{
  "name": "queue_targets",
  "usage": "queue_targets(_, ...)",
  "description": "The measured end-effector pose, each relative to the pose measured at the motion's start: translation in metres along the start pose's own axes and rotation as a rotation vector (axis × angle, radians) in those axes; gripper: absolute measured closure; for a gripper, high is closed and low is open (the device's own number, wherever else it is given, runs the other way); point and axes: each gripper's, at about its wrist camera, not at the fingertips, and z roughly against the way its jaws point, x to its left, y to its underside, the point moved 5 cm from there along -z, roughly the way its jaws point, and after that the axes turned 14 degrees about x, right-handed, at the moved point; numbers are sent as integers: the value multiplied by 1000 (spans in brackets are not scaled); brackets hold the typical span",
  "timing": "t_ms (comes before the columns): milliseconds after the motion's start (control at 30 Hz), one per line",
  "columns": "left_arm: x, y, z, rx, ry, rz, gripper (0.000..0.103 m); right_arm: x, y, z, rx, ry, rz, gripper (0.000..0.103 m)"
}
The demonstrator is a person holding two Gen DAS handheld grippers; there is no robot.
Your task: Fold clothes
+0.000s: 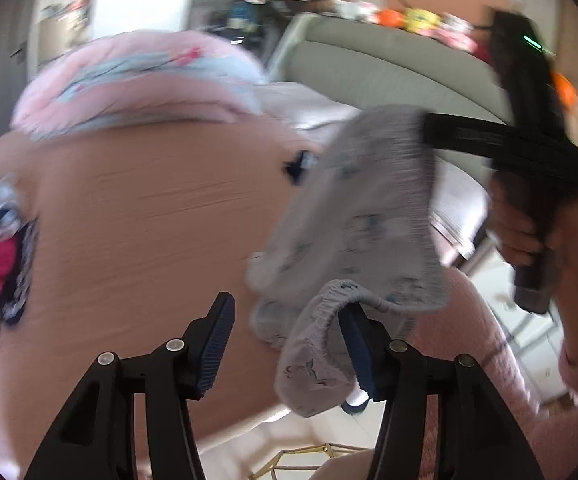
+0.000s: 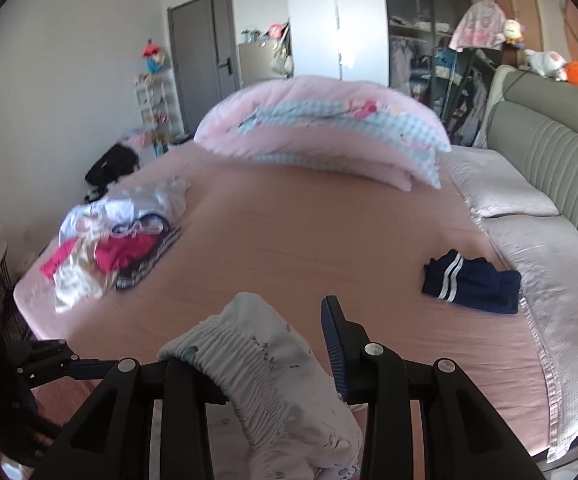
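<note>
Waistband of the grey shorts (image 1: 353, 240) hangs over one pad of our left gripper (image 1: 289, 344), jaws apart, nothing pinched. Our right gripper (image 2: 273, 340) also has it draped over one finger, gap half-wide; pinch unclear. Probably spreading it to lay flat on the bed (image 2: 309, 232). Beyond: folded navy shorts (image 2: 473, 280), unsorted pile (image 2: 117, 240).

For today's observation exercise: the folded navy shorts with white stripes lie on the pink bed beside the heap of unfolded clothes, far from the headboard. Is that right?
Not quite. The right wrist view shows the navy shorts on the pink bed near the pillows by the grey headboard, while the heap of unfolded clothes lies at the opposite edge.
</note>
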Motion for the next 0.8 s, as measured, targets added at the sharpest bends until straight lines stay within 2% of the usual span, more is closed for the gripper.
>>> queue_targets(67, -12, -5, -4, 8, -8, -45, 52, 1, -1, -6, 9, 8, -3, 68)
queue_targets(167, -10, -13, -9, 14, -84, -16, 52, -1, -5, -15, 25, 10, -33, 68)
queue_targets(200, -3, -15, -12, 25, -124, 27, 52, -3, -7, -18, 29, 30, -38, 68)
queue_targets(267, 24, -14, -19, 55, -199, 186, 52, -6, -8, -22, 35, 65, -45, 68)
queue_targets(333, 54, -8, -17, 54, -247, 345, 52, -9, -7, -26, 49, 63, -44, 68)
queue_targets(367, 65, -4, -13, 45, -277, 397, 52, -11, -6, -29, 61, 50, -44, 68)
queue_targets(433, 69, 4, -4, 41, -355, 413, 52, -13, 0, -42, 118, 41, -39, 68)
queue_targets(467, 63, 6, -3, 53, -356, 376, 52, -14, 3, -48, 141, 50, -34, 68)
queue_targets(500, 53, 9, -3, 63, -325, 325, 52, -13, 8, -57, 173, 59, -28, 68)
queue_targets(600, 20, 15, -10, 79, -187, 190, 52, -7, 17, -67, 199, 22, -22, 68)
queue_targets(767, 12, -1, -32, 66, -149, 107, 52, 8, 11, -47, 94, 41, 28, 68)
queue_targets(800, 10, -8, -32, 55, -123, 91, 52, 12, 10, -40, 78, 25, 50, 68)
